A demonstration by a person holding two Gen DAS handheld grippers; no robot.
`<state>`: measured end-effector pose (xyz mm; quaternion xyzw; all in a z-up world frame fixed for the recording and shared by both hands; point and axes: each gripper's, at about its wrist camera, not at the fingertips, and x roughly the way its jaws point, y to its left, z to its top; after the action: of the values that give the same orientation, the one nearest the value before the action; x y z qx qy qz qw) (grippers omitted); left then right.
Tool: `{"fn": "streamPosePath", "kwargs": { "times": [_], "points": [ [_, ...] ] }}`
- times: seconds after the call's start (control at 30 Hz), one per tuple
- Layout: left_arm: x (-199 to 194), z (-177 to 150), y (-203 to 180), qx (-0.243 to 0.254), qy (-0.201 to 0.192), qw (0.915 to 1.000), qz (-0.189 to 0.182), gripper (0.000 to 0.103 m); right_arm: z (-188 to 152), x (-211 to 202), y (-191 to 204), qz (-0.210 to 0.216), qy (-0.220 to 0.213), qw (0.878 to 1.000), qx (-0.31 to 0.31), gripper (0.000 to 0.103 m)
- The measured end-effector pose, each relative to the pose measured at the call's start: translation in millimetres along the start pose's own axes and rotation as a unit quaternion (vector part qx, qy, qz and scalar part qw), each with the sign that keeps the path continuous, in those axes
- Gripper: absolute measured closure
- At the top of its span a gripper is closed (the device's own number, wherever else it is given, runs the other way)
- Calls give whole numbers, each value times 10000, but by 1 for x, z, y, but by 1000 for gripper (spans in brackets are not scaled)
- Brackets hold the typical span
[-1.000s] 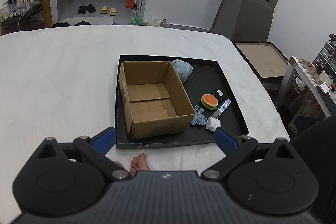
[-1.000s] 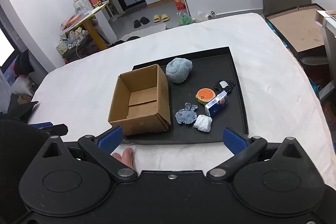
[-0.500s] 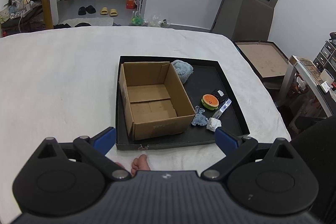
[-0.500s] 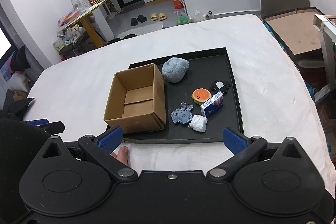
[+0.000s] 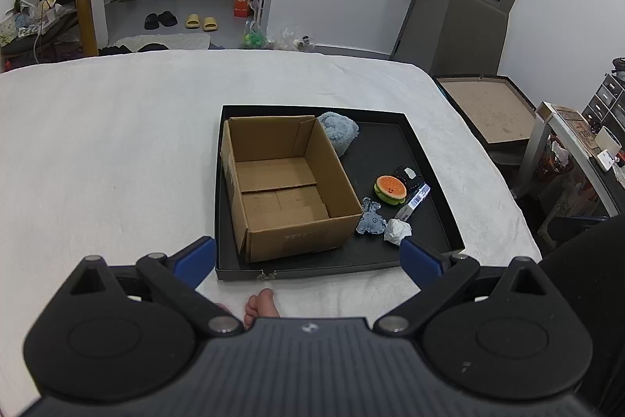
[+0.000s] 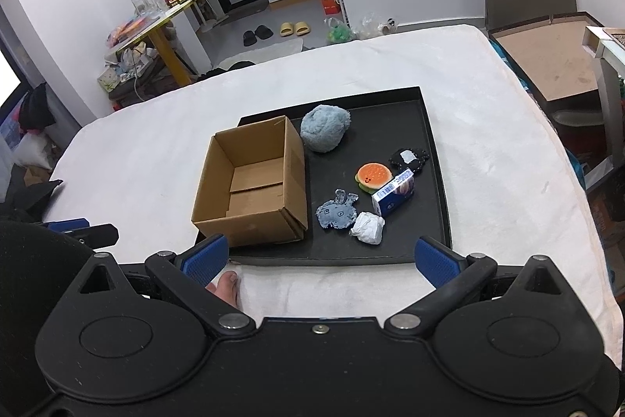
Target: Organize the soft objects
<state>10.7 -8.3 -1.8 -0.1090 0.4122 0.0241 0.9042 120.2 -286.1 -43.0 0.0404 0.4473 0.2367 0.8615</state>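
Left view: left tool (image 5: pixel 306 256) spread wide, holding nothing, hanging near the tray's (image 5: pixel 336 266) front edge on the white bed (image 5: pixel 109 143).
Box (image 5: pixel 287 182): empty, in the tray's left half.
Right view: right tool (image 6: pixel 320 256) wide, holding nothing; blue plush (image 6: pixel 325 133), burger toy (image 6: pixel 374 176), flat blue toy (image 6: pixel 336 210), white wad (image 6: pixel 367 228), carton (image 6: pixel 393 193) loose right of the box (image 6: pixel 252 188).
Change: the right view's items sit slightly lower and nearer than half a second ago; the left view is unchanged.

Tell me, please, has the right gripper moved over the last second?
Yes. In its wrist view the tray and box have slid up and left, so the right gripper has shifted back and right, fingers open.
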Motion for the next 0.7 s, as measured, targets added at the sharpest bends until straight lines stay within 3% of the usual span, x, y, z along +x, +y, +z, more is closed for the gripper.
{"fn": "streamPosePath", "kwargs": {
  "times": [0.7],
  "points": [
    [0, 0, -2, 30, -9, 10000, 21, 4, 2, 0, 0, -41, -16, 10000, -16, 0]
  ]
}}
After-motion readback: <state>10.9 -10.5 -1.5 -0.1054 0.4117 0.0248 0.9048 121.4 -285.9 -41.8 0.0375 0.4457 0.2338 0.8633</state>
